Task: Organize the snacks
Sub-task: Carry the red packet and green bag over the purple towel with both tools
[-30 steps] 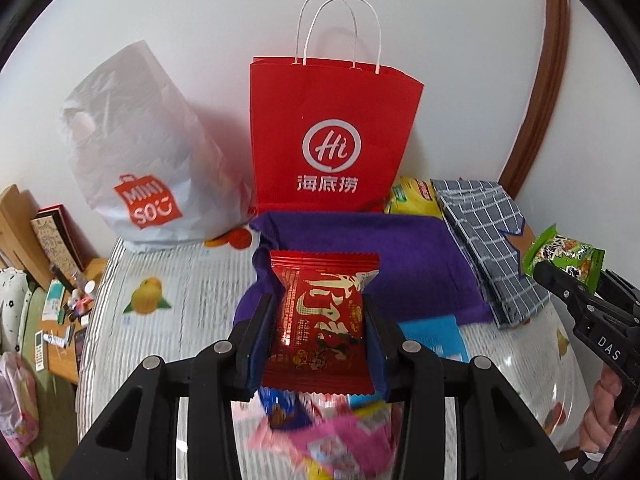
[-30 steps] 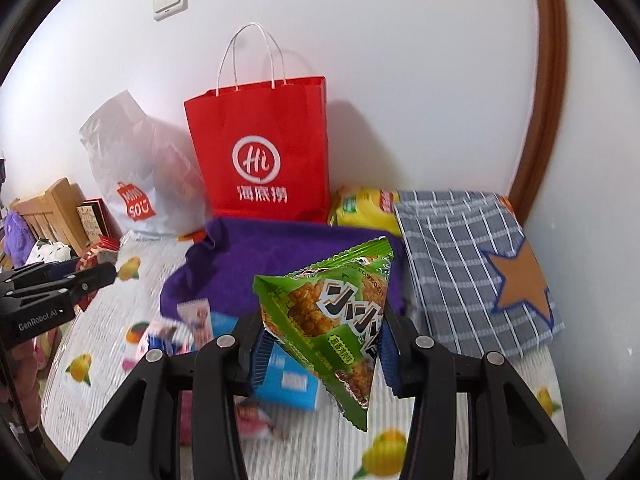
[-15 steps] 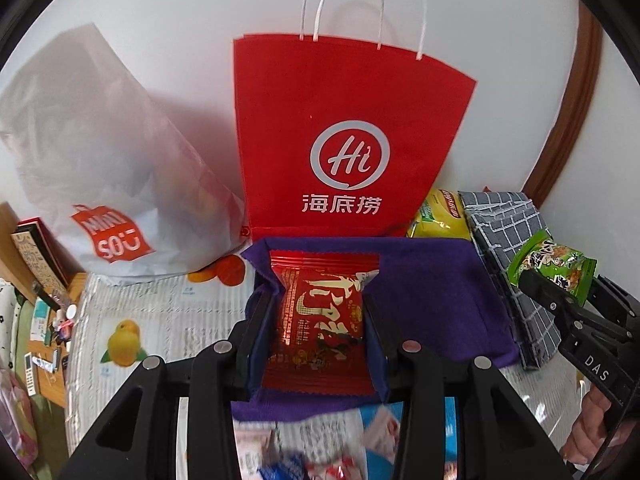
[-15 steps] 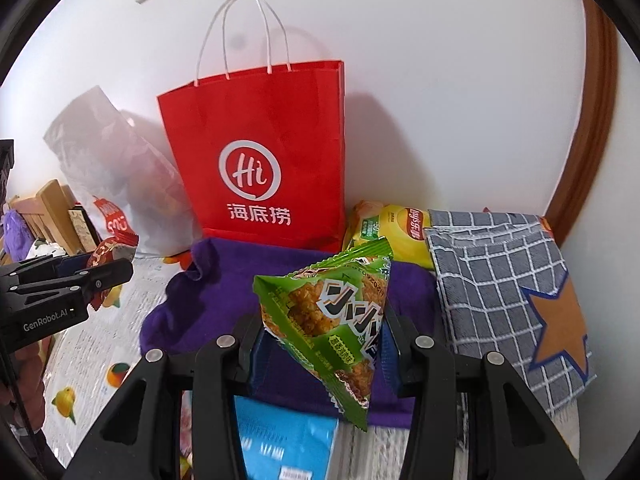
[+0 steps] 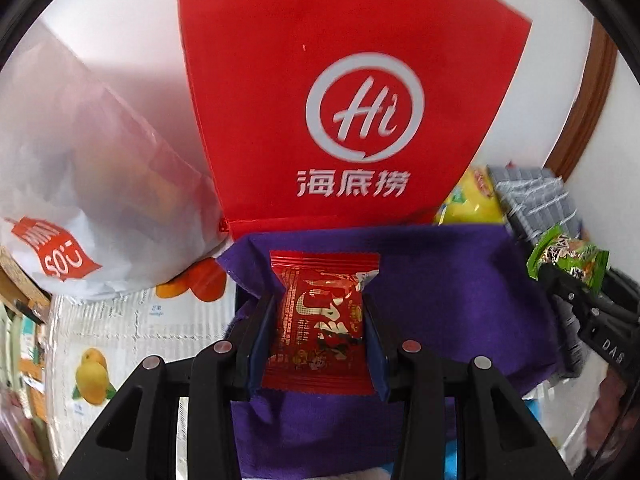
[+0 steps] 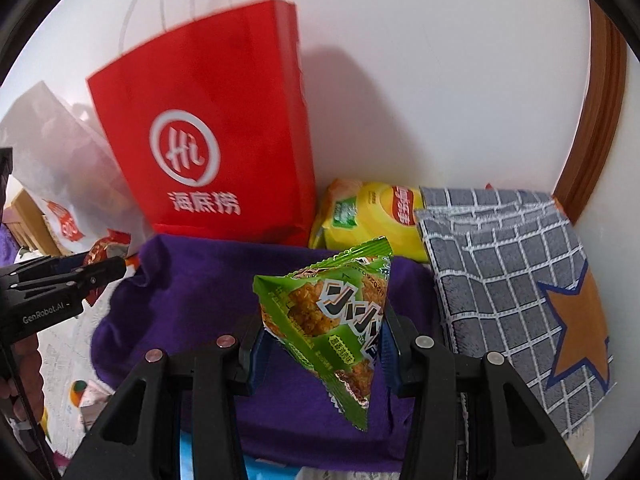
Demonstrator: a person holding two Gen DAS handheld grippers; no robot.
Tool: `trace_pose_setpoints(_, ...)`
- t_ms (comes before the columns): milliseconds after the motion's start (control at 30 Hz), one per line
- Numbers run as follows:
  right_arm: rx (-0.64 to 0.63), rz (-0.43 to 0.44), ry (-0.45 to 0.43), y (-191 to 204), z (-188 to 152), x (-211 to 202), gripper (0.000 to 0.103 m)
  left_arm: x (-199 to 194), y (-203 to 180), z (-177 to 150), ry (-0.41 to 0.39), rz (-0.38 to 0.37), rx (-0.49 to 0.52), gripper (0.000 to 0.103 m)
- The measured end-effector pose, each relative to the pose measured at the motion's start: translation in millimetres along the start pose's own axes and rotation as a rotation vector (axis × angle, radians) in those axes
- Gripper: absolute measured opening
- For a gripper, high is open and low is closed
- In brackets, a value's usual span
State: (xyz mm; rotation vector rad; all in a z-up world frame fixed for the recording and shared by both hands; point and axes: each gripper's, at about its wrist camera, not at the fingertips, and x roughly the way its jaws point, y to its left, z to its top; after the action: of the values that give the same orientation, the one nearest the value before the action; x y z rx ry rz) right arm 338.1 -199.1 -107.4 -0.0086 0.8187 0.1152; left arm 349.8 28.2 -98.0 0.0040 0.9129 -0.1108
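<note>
The left claw [image 5: 318,320] squeezes a red candy pack [image 5: 320,320] over the purple cloth [image 5: 460,300], ready to drop it. The right claw [image 6: 320,344] pinches a green snack pack [image 6: 332,328] over the cloth too.

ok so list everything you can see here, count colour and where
red snack packet: 1, red, in left gripper
green snack packet: 1, green, in right gripper
paper bag: 1, red, upright against wall
plastic bag: 1, white, left of paper bag
cloth: 1, purple, in front of paper bag
chip bag: 1, yellow, right of paper bag
checked bag: 1, grey with orange star, far right
left gripper: 1, black, shut
right gripper: 1, black, shut
</note>
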Motion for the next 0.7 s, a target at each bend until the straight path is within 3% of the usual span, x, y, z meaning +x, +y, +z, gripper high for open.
trace_pose_setpoints(700,-0.051,0.029,0.154,5,-23,64,0.045,29,5,-2,0.07,-0.016,-0.028,0.04)
